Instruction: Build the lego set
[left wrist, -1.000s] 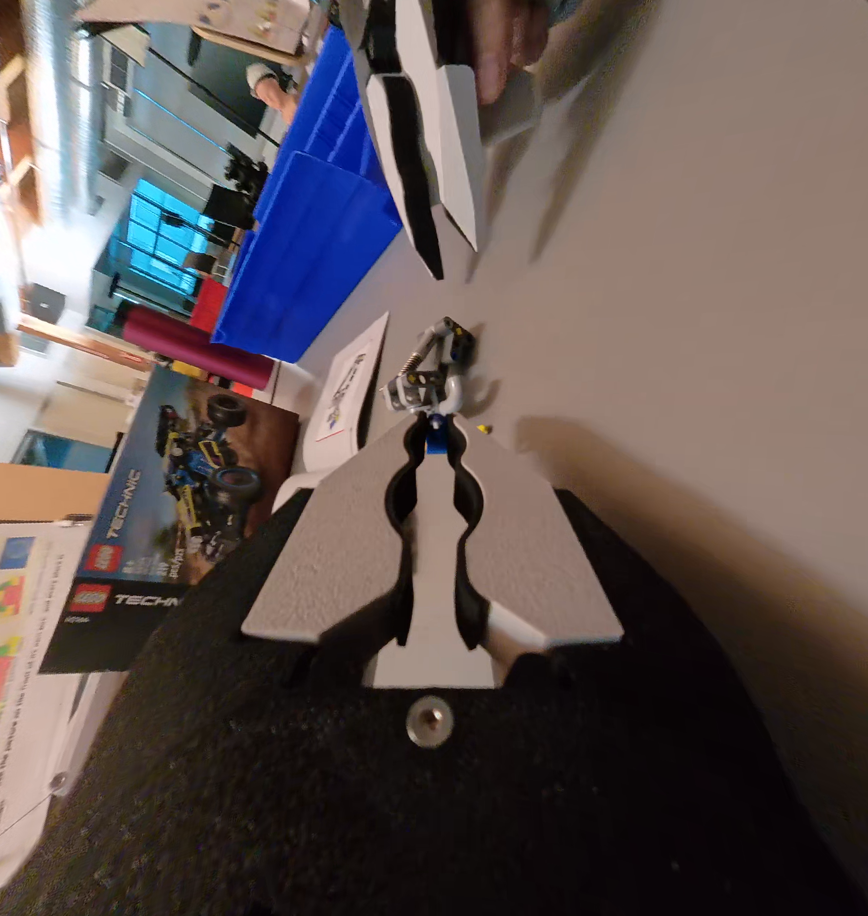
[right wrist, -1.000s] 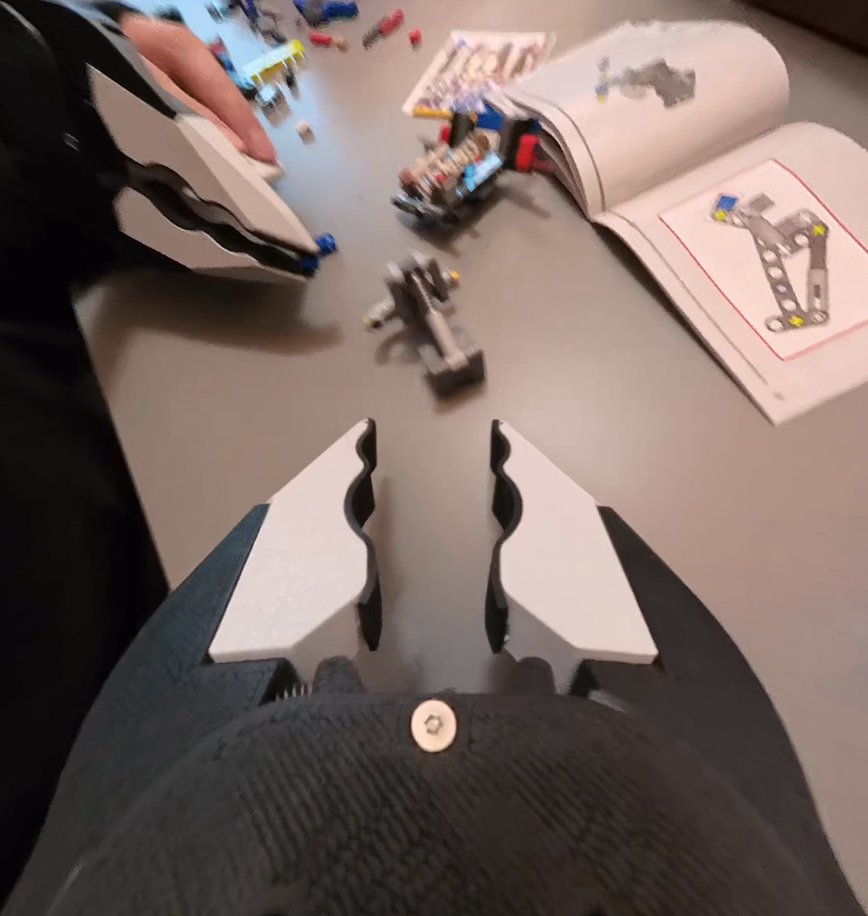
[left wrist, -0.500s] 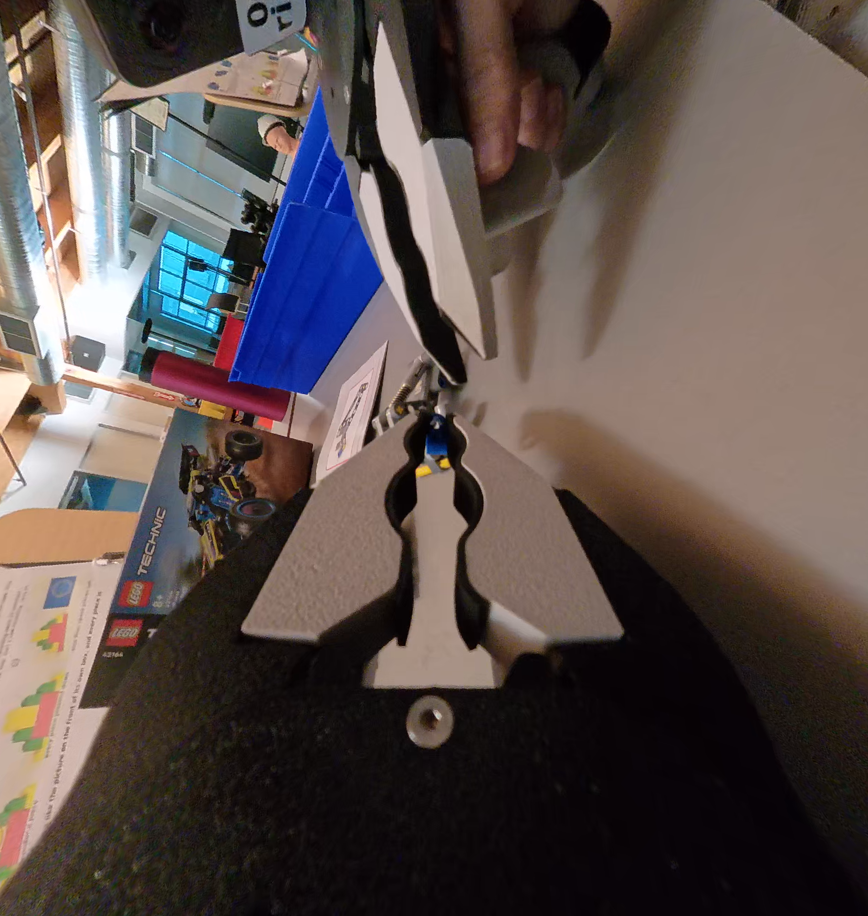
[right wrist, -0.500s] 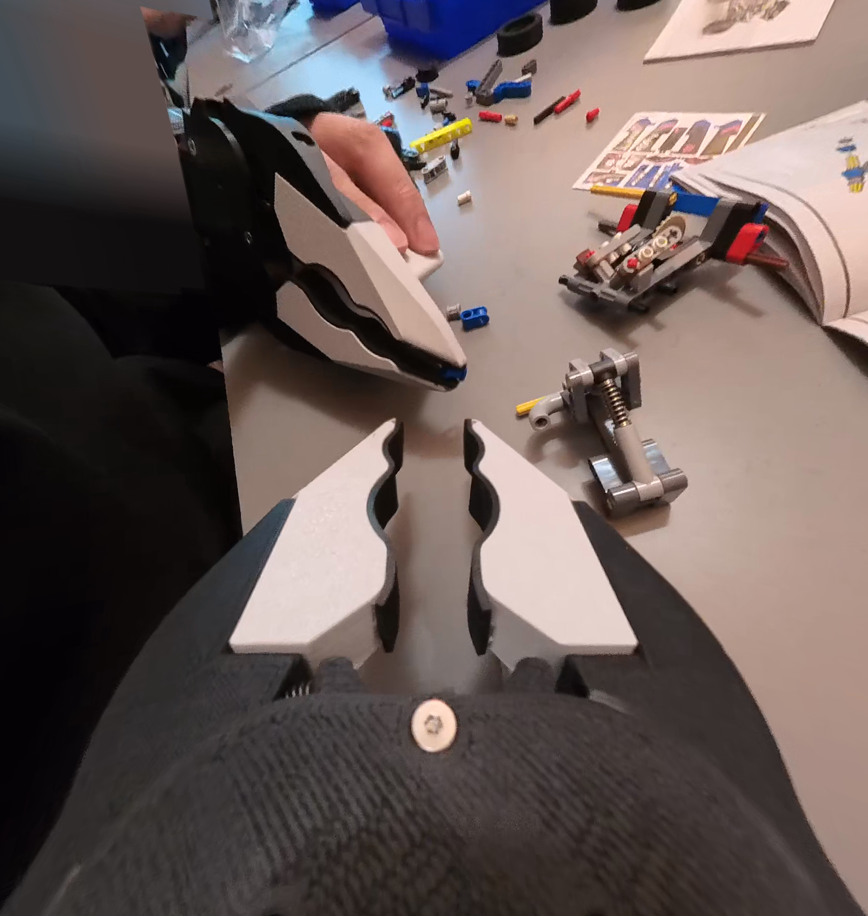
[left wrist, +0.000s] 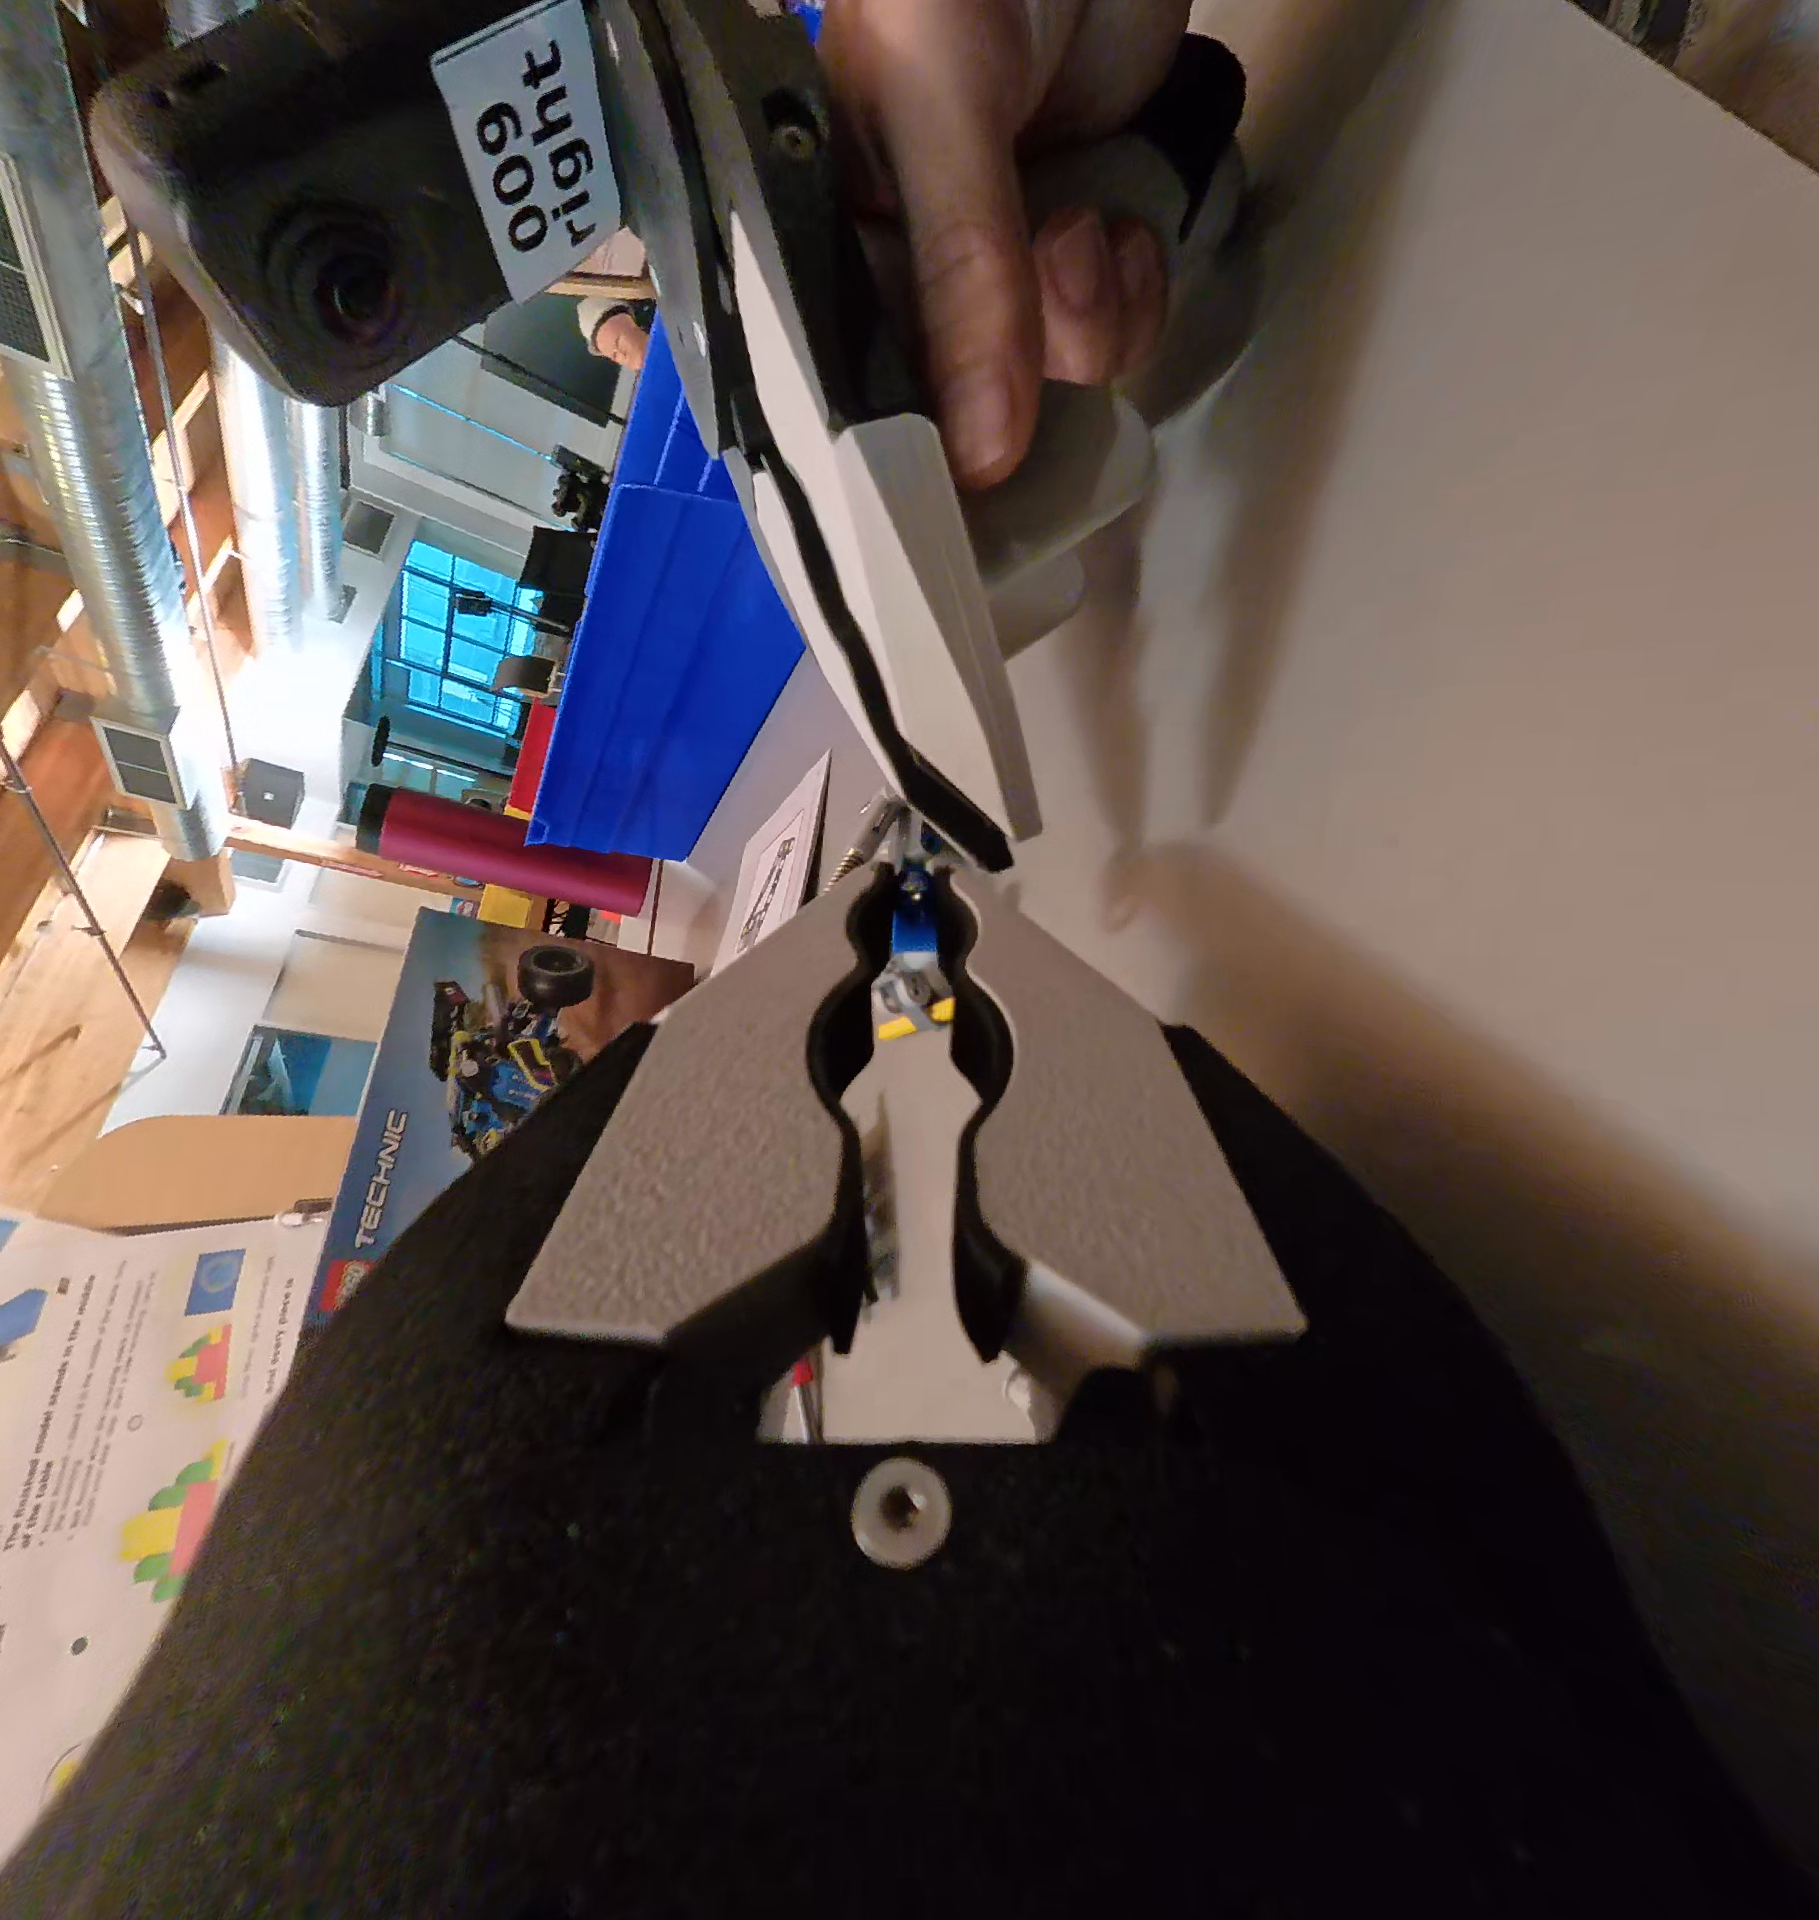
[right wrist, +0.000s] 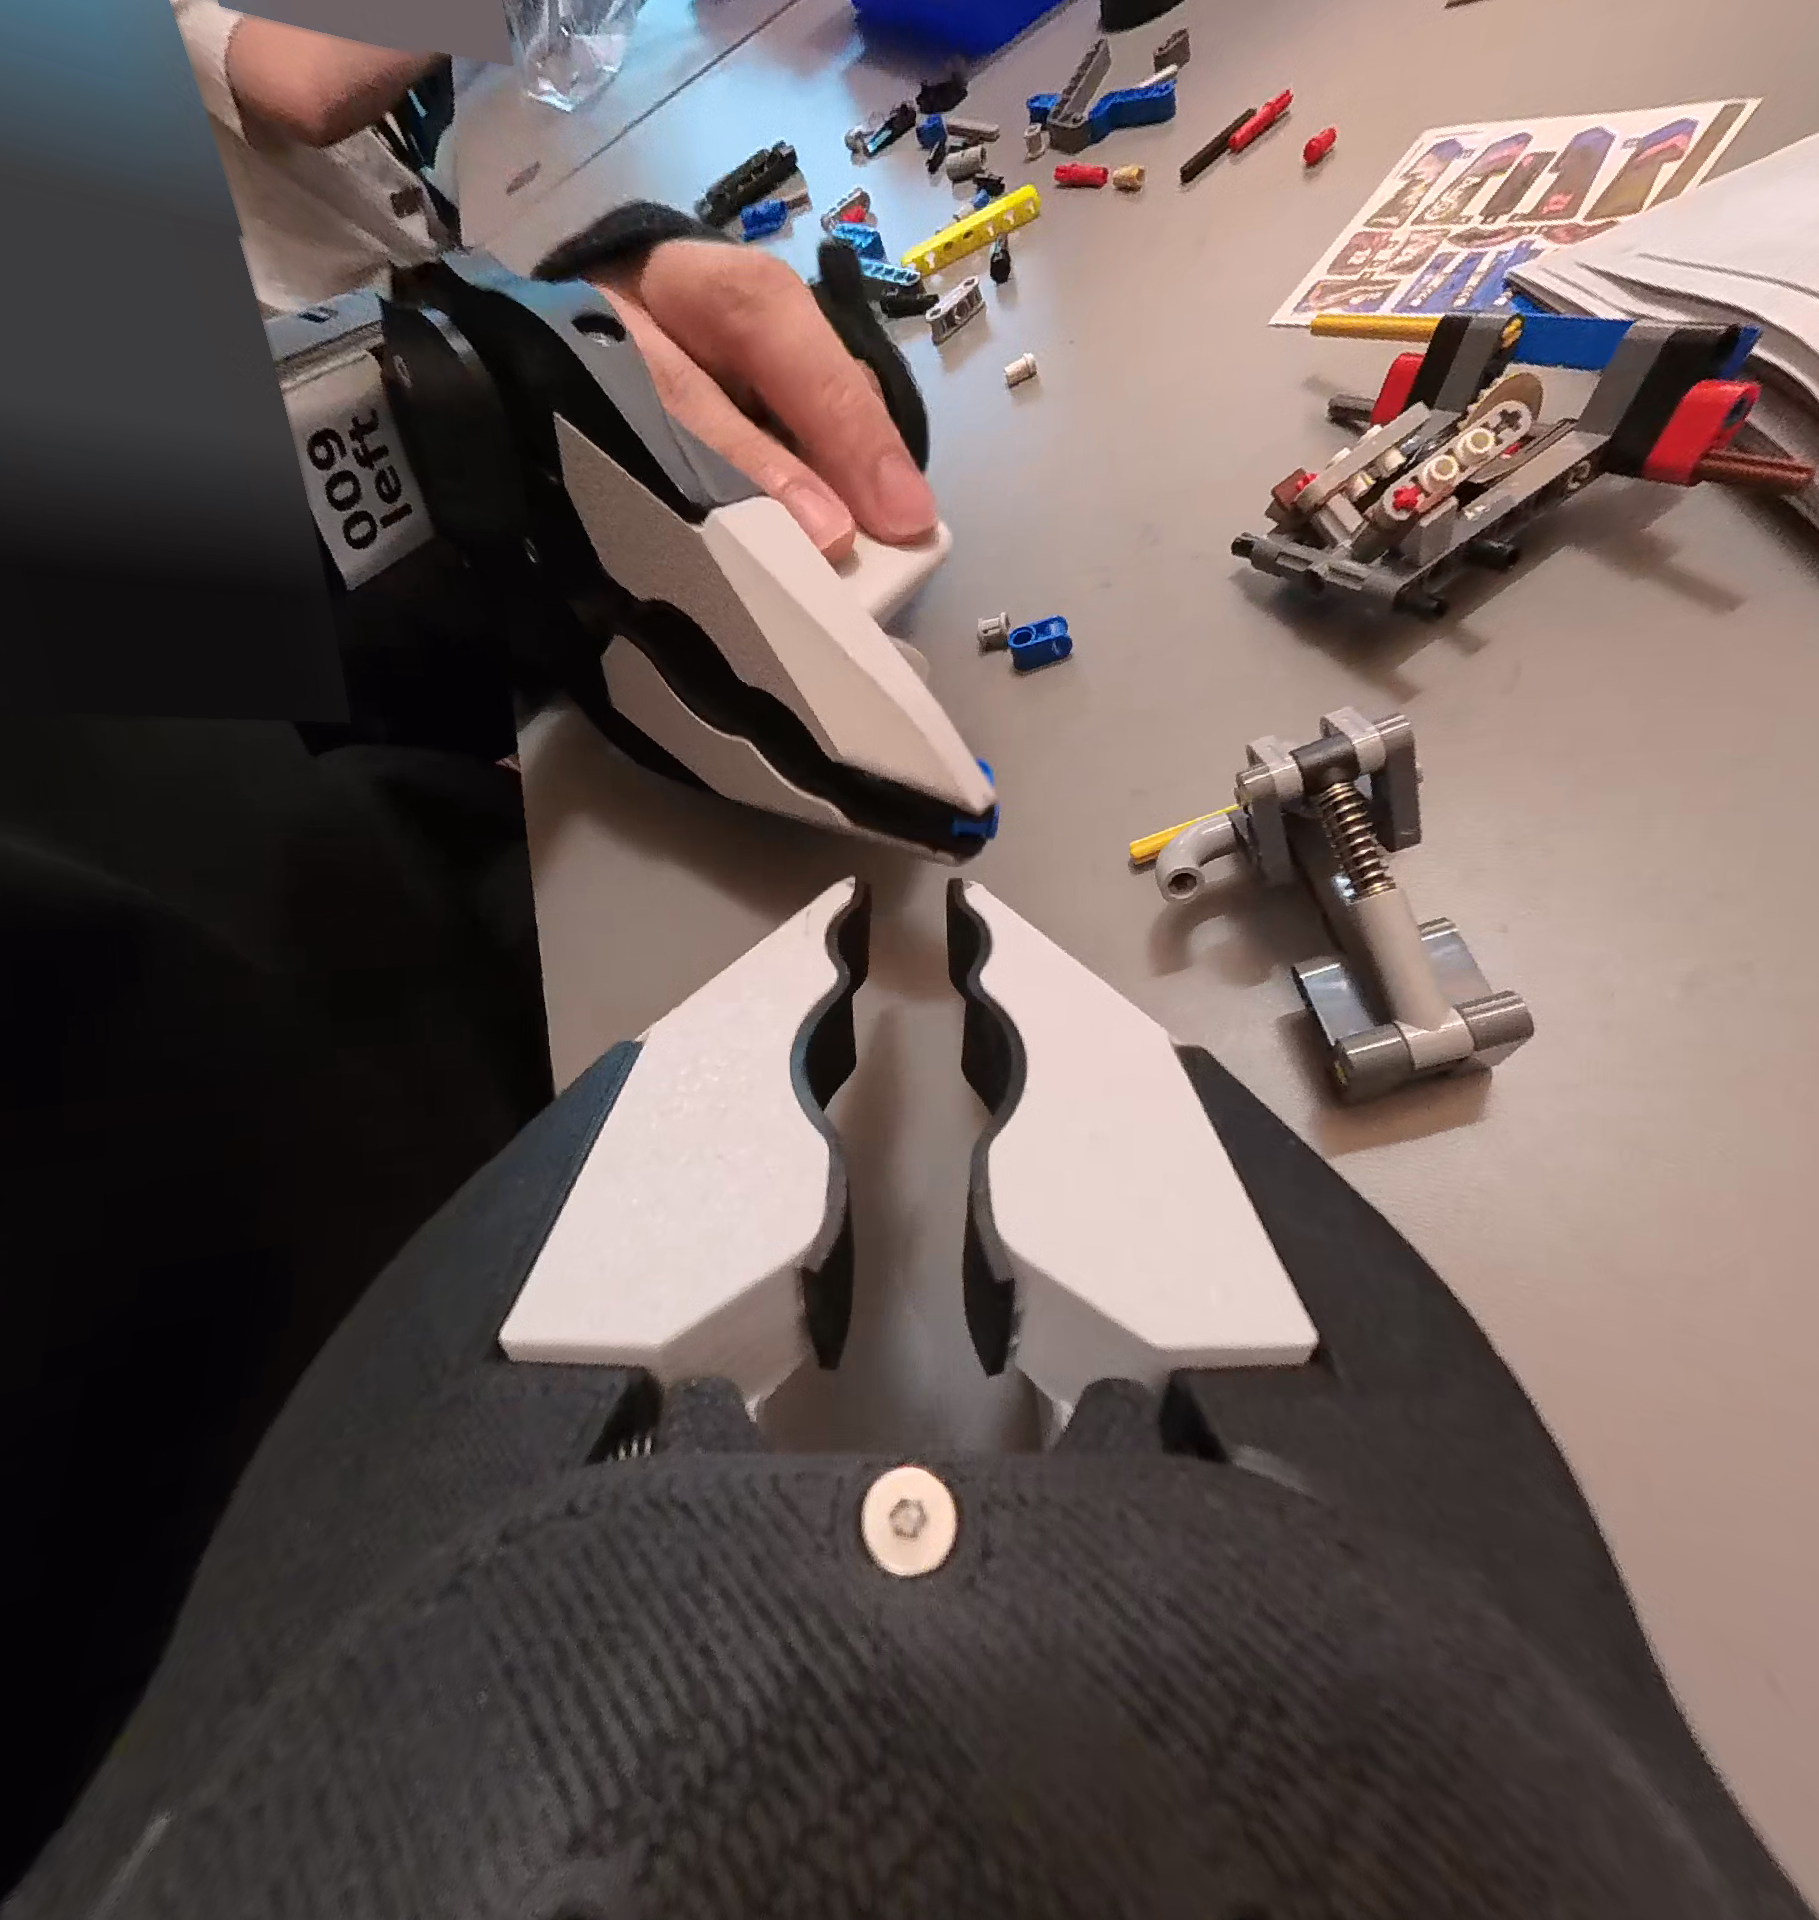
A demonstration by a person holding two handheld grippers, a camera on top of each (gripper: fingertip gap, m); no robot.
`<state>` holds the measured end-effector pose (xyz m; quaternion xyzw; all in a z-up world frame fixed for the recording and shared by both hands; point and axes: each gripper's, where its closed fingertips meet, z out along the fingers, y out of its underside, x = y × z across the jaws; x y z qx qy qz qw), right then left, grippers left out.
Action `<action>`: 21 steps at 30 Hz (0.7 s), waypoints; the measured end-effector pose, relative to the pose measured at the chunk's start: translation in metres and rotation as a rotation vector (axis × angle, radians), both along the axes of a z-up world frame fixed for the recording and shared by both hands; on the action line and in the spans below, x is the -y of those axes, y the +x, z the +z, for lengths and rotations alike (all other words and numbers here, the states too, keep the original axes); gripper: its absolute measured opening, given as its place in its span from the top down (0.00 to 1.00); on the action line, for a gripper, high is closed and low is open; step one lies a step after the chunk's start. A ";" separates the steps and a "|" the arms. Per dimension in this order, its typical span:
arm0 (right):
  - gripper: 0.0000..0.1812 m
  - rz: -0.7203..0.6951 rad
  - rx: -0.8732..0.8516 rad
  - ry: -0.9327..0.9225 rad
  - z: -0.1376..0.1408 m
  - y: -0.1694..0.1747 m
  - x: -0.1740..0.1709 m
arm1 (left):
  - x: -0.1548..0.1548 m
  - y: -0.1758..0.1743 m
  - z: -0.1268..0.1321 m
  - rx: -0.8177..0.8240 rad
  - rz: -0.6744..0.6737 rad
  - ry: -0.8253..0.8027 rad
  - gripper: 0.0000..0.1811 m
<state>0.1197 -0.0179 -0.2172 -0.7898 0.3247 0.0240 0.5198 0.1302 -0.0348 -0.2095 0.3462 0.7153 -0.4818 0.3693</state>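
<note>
Left claw pinching blue lego piece at its tips, right claw slightly parted, empty, just beside it

Blue piece mostly hidden between left gripper fingertips; booklet cut off by right edge.

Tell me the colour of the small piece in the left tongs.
Blue piece; the left wrist view shows it best.

Small blue peg pinched at my left tongs' tips; grey spring piece lies flat just right of my right tongs.
</note>
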 end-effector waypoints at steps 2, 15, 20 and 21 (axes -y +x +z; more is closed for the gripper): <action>0.95 -0.013 -0.003 0.024 0.003 0.002 0.002 | 0.000 -0.001 -0.001 -0.005 -0.005 0.002 0.98; 0.95 -0.055 -0.059 0.045 0.000 0.009 0.007 | 0.000 -0.003 0.000 -0.038 -0.018 0.000 0.98; 0.94 -0.027 -0.068 0.017 -0.004 0.005 0.003 | 0.000 -0.003 0.000 -0.034 -0.017 0.001 0.98; 0.95 -0.014 -0.064 0.013 -0.004 0.003 0.002 | 0.000 -0.002 0.000 -0.032 -0.017 0.002 0.98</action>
